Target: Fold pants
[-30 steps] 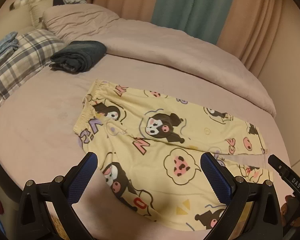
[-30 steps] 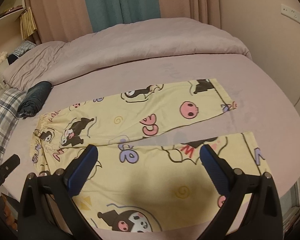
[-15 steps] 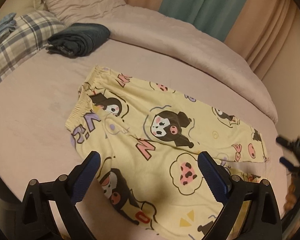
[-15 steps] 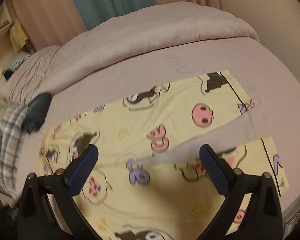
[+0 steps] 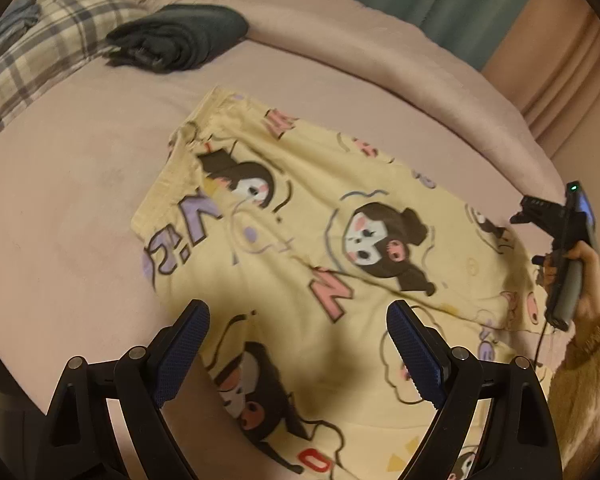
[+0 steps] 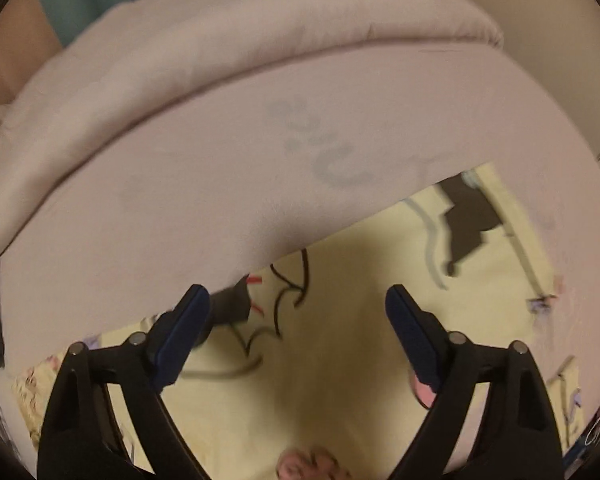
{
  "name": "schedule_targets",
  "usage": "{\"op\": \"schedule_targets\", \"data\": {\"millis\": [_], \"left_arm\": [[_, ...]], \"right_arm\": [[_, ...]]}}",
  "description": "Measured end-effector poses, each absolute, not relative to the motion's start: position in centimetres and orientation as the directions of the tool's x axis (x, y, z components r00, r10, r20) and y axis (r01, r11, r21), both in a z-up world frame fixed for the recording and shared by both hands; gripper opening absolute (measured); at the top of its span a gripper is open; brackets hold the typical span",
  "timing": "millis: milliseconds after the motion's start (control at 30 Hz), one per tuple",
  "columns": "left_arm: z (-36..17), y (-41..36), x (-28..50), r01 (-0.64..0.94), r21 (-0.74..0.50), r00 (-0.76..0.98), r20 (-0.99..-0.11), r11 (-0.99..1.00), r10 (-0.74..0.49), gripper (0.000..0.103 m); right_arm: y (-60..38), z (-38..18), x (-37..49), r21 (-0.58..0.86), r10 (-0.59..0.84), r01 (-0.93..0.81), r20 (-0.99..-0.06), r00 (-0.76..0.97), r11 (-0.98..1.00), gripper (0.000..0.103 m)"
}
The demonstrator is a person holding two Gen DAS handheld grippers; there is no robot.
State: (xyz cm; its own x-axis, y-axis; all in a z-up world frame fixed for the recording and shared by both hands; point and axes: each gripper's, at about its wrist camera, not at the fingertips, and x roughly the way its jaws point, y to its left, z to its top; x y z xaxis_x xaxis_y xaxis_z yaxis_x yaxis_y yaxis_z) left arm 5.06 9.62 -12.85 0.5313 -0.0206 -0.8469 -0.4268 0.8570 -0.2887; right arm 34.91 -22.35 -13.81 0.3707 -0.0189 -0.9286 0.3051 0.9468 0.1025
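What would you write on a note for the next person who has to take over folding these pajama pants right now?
Left gripper: open, nothing in it, over the waist end of the pants; its jaws have just been closing a little.
Right gripper: open, empty, over a leg near its cuff; its jaws have just been closing a little too.
Pants: spread flat on the bed, both legs side by side, no fold made.
Rolled dark cloth beside the plaid pillow, away from the pants.
Left to do: every fold.
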Motion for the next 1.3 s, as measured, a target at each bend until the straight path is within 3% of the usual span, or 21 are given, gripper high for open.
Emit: {"op": "schedule_targets", "data": {"millis": [133, 167, 200, 233, 267, 433, 533, 700, 767, 900, 1033, 1300], "left_arm": [[-13.7, 10.3, 4.9, -0.453, -0.284, 0.507, -0.861, 0.845, -0.018, 0.091], [-13.8, 10.5, 4.9, -0.457, -0.288, 0.506, -0.862, 0.842, -0.021, 0.091], [-14.0, 10.6, 4.9, -0.462, -0.293, 0.505, -0.863, 0.837, -0.024, 0.091], [-14.0, 10.8, 4.9, -0.469, -0.299, 0.504, -0.863, 0.831, -0.026, 0.091], [-14.1, 11.0, 4.9, -0.475, -0.306, 0.504, -0.863, 0.825, -0.030, 0.091], [-13.2, 11.9, 4.5, -0.486, -0.371, 0.544, -0.837, 0.792, -0.058, 0.091], [-12.3, 12.1, 4.6, -0.480, -0.393, 0.575, -0.816, 0.784, -0.057, 0.091], [-10.6, 11.9, 4.9, -0.447, -0.466, 0.628, -0.771, 0.764, -0.103, 0.091], [-10.4, 11.8, 6.0, -0.433, -0.493, 0.626, -0.767, 0.755, -0.141, 0.091], [-10.6, 11.3, 9.2, -0.412, -0.538, 0.609, -0.763, 0.735, -0.217, 0.091], [-11.8, 10.7, 13.2, -0.406, -0.587, 0.556, -0.767, 0.701, -0.320, 0.091], [-15.3, 6.1, 21.4, -0.437, -0.431, 0.387, -0.882, 0.789, -0.268, 0.091]], "right_arm": [[-22.2, -16.4, 35.8, 0.022, -0.090, 0.265, -0.911, 0.403, 0.964, 0.078], [-22.1, -16.3, 35.8, 0.017, -0.098, 0.254, -0.897, 0.431, 0.967, 0.071], [-22.1, -16.2, 35.7, 0.013, -0.101, 0.245, -0.890, 0.445, 0.969, 0.047], [-22.2, -16.1, 35.6, 0.006, -0.109, 0.243, -0.883, 0.457, 0.970, 0.016], [-22.5, -15.9, 35.5, 0.016, -0.101, 0.243, -0.882, 0.461, 0.970, 0.004], [-25.3, -13.7, 34.0, 0.225, 0.070, 0.214, -0.827, 0.557, 0.951, 0.002], [-27.0, -10.7, 30.5, 0.374, 0.201, 0.140, -0.735, 0.647, 0.917, 0.002], [-27.7, -6.7, 20.9, 0.465, 0.294, 0.008, -0.574, 0.764, 0.885, 0.002], [-27.1, -6.9, 17.4, 0.454, 0.304, -0.023, -0.557, 0.773, 0.891, 0.002], [-26.8, -10.4, 12.5, 0.496, 0.360, -0.018, -0.604, 0.711, 0.868, 0.002], [-26.4, -14.4, 11.1, 0.409, 0.304, 0.016, -0.702, 0.644, 0.913, 0.002], [-26.4, -14.6, 9.9, 0.414, 0.314, 0.005, -0.699, 0.642, 0.910, 0.002]]}}
